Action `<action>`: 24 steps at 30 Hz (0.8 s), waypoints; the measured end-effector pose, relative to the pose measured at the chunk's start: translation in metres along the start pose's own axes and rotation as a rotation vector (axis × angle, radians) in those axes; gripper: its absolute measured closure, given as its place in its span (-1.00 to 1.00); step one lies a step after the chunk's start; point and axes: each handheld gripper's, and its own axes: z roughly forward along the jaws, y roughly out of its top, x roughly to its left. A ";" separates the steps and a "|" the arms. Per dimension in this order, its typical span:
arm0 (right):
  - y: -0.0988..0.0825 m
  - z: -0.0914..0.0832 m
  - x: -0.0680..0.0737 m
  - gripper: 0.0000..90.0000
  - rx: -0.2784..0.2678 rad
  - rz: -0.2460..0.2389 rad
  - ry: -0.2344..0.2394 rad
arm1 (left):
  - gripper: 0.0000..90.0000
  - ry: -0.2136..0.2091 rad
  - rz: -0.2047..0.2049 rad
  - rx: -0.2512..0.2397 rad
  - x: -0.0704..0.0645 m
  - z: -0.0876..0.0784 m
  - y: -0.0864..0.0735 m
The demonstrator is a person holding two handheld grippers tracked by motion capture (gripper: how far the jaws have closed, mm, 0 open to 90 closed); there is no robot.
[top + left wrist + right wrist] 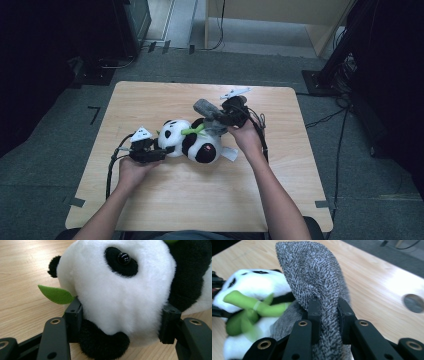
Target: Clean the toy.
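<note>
**Two handheld grippers dress or undress a plush panda with a grey sock**

At the left of the high view, the person's left hand (131,169) holds the left gripper (156,151) low over the wooden table (150,95). Its jaws are closed on the white head of the plush panda (192,142); in the left gripper view the black pads (74,315) press into the fur on either side of the head. This grip seems meant to anchor the toy so it cannot slide.

The panda lies on its back near the middle of the table, a green felt bamboo sprig (193,130) across its chest.

To the right, the right hand (246,136) holds the right gripper (216,120) above the panda's lower body. Its jaws stand narrow, pinching a fold of a grey knitted sock (312,277), which stands up from the toy. The pull probably works the sock along the panda's leg while the other gripper braces.
</note>
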 end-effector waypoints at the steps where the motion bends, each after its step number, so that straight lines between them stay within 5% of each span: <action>1: -0.001 -0.004 -0.002 0.72 -0.002 0.007 -0.008 | -0.16 0.000 -0.002 0.000 0.000 0.000 0.000; 6: -0.005 -0.029 -0.010 0.72 -0.078 0.048 0.038 | -0.16 0.000 -0.008 0.003 0.000 0.000 0.001; 9: -0.009 -0.037 -0.004 0.72 -0.109 0.032 0.082 | -0.16 0.001 -0.015 0.002 0.000 0.000 0.001; 13: -0.021 -0.027 0.011 0.72 -0.082 -0.040 0.110 | -0.16 0.004 -0.017 0.001 0.000 0.000 0.001; 16: -0.032 -0.010 0.019 0.72 -0.062 -0.037 0.177 | -0.16 0.005 -0.020 0.003 -0.001 0.000 0.001; 20: -0.043 0.009 0.021 0.71 -0.039 0.012 0.257 | -0.16 0.003 -0.026 0.011 0.000 0.000 0.001; 24: -0.051 0.010 0.012 0.71 -0.048 0.064 0.294 | -0.17 -0.002 -0.030 0.012 0.000 0.000 0.001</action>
